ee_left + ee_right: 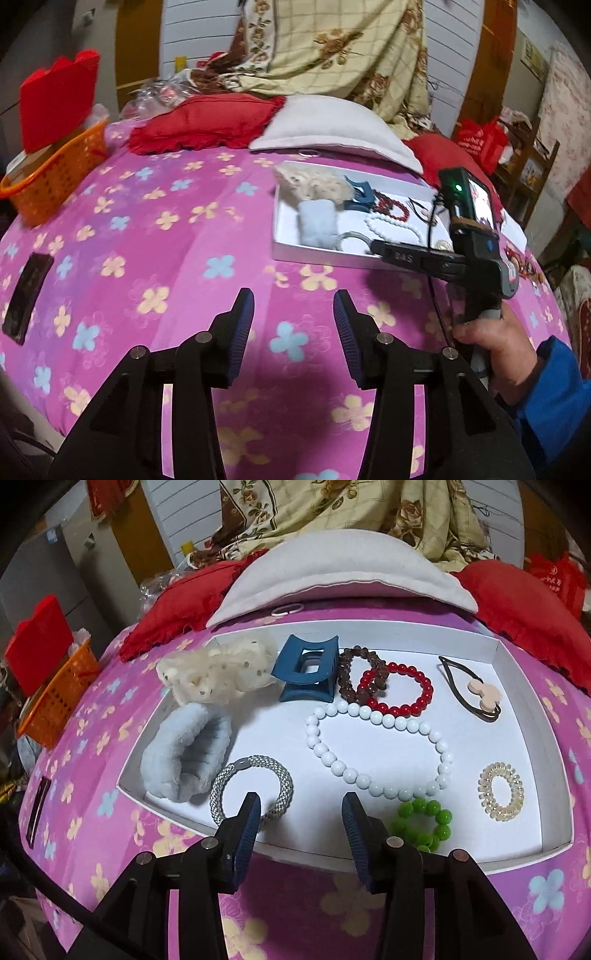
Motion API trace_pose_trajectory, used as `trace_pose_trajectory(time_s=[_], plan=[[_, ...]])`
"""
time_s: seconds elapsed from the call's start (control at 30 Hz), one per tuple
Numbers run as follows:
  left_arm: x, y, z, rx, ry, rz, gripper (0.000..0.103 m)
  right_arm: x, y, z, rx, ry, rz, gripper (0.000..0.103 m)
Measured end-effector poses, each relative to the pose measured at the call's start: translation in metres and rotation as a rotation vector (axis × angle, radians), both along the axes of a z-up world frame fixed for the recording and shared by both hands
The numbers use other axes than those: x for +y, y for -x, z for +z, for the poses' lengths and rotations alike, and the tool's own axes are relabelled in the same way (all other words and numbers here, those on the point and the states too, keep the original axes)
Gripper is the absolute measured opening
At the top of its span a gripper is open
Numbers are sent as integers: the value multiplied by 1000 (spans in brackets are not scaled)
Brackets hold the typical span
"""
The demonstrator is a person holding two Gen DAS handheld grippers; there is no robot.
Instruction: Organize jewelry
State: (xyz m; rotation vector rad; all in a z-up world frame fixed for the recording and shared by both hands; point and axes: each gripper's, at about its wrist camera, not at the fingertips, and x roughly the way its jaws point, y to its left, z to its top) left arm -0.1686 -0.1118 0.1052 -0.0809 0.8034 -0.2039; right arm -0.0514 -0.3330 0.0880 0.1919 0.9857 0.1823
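A white tray (517,672) lay on the pink floral bedspread (147,240), its long side running across the bed. Inside it, a white bead necklace (373,746) stretched sideways. Both the left gripper (293,332) and right gripper (299,834) hovered spread, holding nothing.

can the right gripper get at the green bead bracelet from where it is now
Probably yes: the right gripper is open and empty at the white tray's near rim, and the green bead bracelet lies just inside, uncovered.
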Motion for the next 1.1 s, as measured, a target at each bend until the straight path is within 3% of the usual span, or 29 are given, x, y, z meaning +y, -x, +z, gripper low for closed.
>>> trace_pose_trajectory(time_s=[0.17, 0.37, 0.53, 0.77, 0.93, 1.1], plan=[[13, 4, 2, -7, 45, 18, 44, -4, 13, 1, -20, 12, 16, 44], [16, 16, 9, -29, 42, 32, 44, -8, 15, 2, -16, 38, -9, 54], [14, 35, 25, -130, -60, 99, 47, -20, 47, 25, -73, 11, -42, 56], [11, 68, 56, -348, -187, 236, 85, -40, 115, 35, -105, 0, -75, 61], [2, 88, 70, -463, -326, 339, 86, -56, 151, 37, -93, -87, -157, 65], [4, 104, 76, -476, -303, 354, 86, -57, 174, 49, -124, -64, -184, 65]])
